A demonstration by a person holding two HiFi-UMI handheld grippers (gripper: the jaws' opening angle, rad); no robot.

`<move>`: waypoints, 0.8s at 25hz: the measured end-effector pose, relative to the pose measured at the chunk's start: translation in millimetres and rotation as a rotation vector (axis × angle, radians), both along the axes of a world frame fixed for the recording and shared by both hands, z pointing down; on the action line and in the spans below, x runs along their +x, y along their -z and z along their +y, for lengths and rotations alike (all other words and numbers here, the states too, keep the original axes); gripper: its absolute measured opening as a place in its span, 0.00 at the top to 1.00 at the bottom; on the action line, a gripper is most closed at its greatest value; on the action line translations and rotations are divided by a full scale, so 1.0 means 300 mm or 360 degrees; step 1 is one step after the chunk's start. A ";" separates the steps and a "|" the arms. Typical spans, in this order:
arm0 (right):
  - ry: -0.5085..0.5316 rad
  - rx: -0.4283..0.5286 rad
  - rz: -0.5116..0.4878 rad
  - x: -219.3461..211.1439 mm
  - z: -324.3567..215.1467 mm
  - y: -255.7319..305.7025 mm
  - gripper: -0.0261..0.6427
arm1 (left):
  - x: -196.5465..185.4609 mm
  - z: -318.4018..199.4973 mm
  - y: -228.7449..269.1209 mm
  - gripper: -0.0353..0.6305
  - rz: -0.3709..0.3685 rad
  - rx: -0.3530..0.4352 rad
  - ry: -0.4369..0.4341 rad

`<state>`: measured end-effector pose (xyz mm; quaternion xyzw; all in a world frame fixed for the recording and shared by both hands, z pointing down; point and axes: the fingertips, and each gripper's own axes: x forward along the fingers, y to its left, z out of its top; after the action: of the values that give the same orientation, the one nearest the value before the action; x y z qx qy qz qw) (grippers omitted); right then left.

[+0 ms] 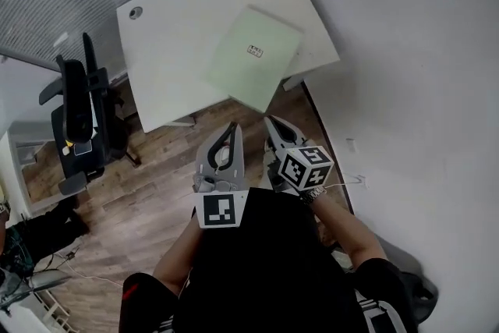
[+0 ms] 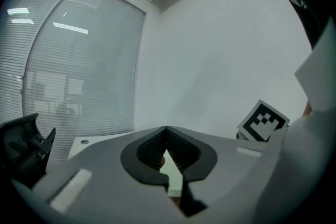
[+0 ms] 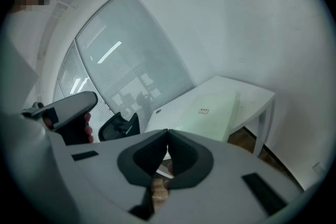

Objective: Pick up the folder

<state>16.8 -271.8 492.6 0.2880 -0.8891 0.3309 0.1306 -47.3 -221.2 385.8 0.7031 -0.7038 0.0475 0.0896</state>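
**Folder pickup: both grippers shut, not near it yet**

Left gripper [image 1: 232, 126] and right gripper [image 1: 271, 121] are both pinched closed w/ nothing in them, held close to the body and well apart from the folder [image 1: 253, 57]. The folder lies flat on the white table [image 1: 171, 35], towards its near right side, label [image 1: 254, 51] up. Its long axis runs roughly away from the person, skewed vs the table edges; one near corner pokes past the table's near edge over the floor [image 1: 156, 191].

What could go wrong, imo: go in w/o opening and the tips just shove it; it's thin & flat, so a pinch from above prob skates off; a sideways nudge could slide it off the table; grabbing only that corner might let it droop or flop open.
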 end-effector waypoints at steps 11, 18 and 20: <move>0.0379 -0.0209 0.0026 0.016 -0.073 -0.114 0.96 | 0.062 -0.089 -0.007 0.94 0.0022 -0.0025 0.0384; 0.0527 -0.0408 -0.0019 0.030 -0.103 -0.224 0.96 | 0.121 -0.138 -0.031 0.94 0.0014 -0.0053 0.0519; 0.0545 -0.0496 -0.0055 0.032 -0.110 -0.266 0.96 | 0.132 -0.144 -0.039 0.94 0.0003 -0.0067 0.0560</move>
<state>26.5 -304.9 572.4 0.1036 -0.8652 0.4421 0.2126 -7.7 -264.5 397.6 0.5672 -0.8147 0.0452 0.1118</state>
